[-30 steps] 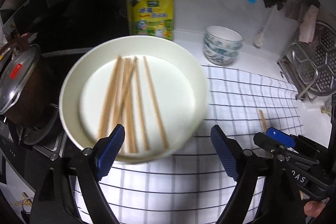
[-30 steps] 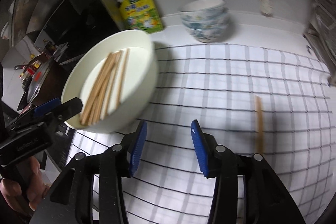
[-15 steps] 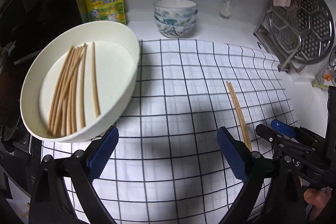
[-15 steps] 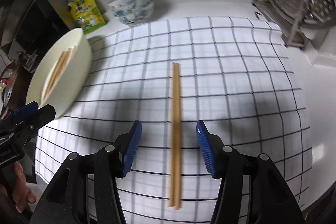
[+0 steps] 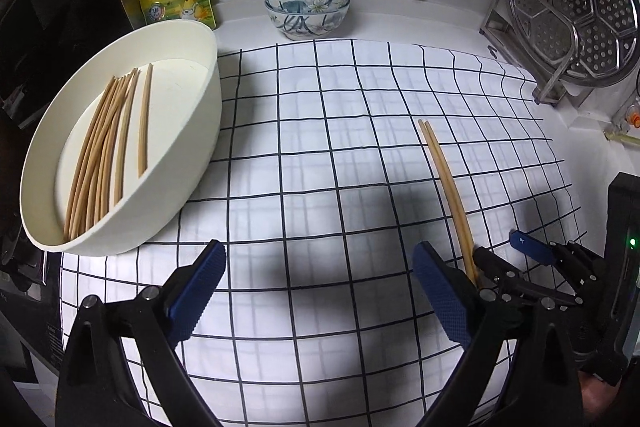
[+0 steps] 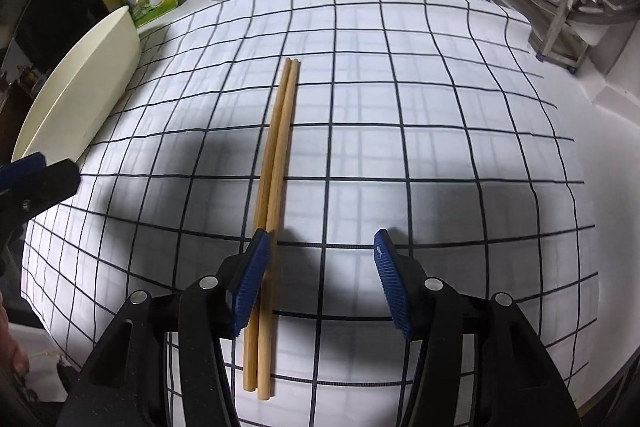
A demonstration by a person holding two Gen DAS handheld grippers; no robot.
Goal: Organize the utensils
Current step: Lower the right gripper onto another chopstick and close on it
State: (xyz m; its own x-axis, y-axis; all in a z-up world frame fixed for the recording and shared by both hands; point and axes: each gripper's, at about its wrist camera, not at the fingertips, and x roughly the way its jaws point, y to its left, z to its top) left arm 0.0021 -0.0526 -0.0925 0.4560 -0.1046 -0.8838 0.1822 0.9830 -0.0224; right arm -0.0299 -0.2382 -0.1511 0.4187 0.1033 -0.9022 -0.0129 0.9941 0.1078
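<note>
Pair on the cloth: two chopsticks [image 6: 276, 187] lie side by side, touching, on the checked cloth [image 6: 440, 115], well apart from the white basin [image 5: 200, 131] that holds the other chopsticks [image 5: 108, 147].
Long axis: it runs away from the right-hand camera, almost in line with the fingers, so a squeeze would come across the sticks.
Right gripper [image 6: 318, 283]: jaws part open, having just widened a little; the pair sits inside the gap, hard up against the left-hand pad, the other pad well clear. No pinch yet.
Left gripper [image 5: 320, 291]: jaws wide apart, just opened further, nothing between them, only cloth below.
Nearer hand: the right, clearly; the left hangs between basin and pair.
Next call: by my reading, close the right jaws on the sticks' near half.
</note>
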